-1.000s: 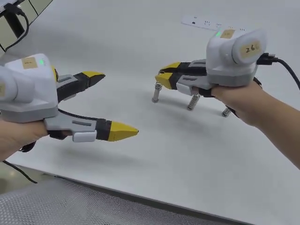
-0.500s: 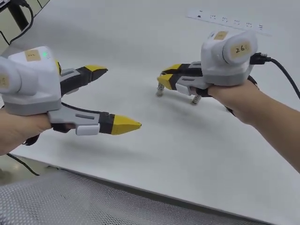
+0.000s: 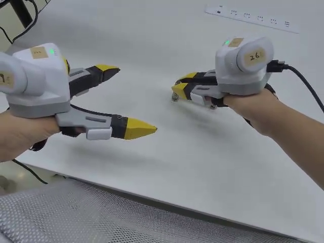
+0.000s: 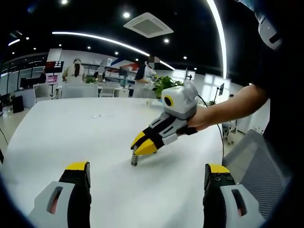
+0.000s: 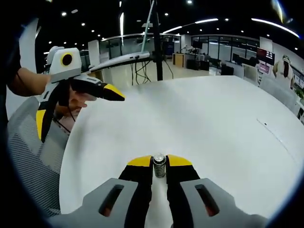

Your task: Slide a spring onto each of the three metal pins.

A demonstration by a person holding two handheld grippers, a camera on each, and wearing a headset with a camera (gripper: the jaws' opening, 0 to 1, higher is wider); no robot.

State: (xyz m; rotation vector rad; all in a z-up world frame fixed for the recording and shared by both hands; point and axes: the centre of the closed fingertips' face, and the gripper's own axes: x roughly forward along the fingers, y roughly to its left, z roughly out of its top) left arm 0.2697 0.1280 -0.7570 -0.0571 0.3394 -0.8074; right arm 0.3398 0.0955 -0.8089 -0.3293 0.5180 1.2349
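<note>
The right gripper (image 3: 178, 87), grey with yellow tips, is clamped on a small coiled metal spring (image 5: 159, 165) standing on the white table (image 3: 192, 162), well in from its near edge. The left gripper (image 3: 132, 99) hovers with its jaws wide apart, and bare tabletop lies between the two.

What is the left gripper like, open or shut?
Open. The left gripper has its two yellow tips far apart in the head view, with nothing between them. Its own view shows the same wide gap.

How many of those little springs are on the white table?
2: one spring between the tips of the right tongs, a second spring beneath the same tongs, nearer the hand. More may be hidden behind that hand.
</note>
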